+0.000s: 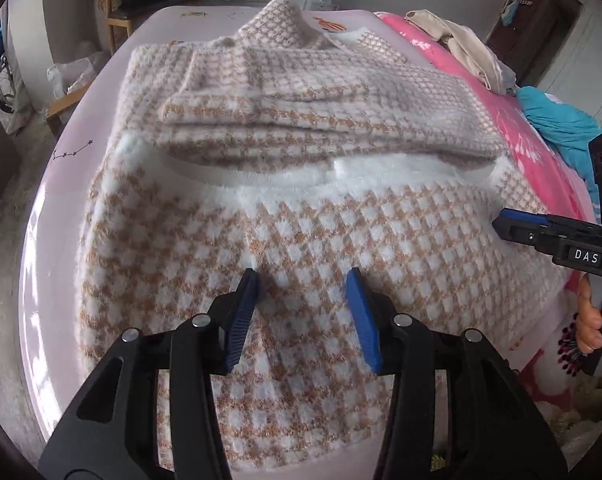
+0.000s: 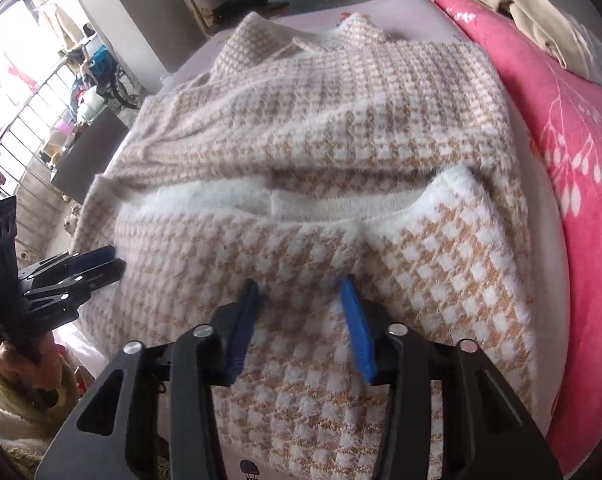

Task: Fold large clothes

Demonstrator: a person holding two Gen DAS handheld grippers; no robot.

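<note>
- Checked sweater (image 1: 301, 208) is seen spread on the bed (image 1: 61, 208), its far half folded over toward 12 o'clock.
- Left gripper (image 1: 303, 280): fingers are parted above the knit, nothing grasped.
- Right gripper (image 2: 299, 288): fingers likewise released over the near half.
- Pink blanket (image 2: 573, 128) is noted at 3 o'clock.

Under the left gripper's (image 1: 303, 276) matt ribbed blue plastic fingers (image 1: 363, 312) lies a fuzzy knitted sweater (image 1: 321, 236); beyond them, a smooth, slightly glossy sheet (image 1: 61, 216).
</note>
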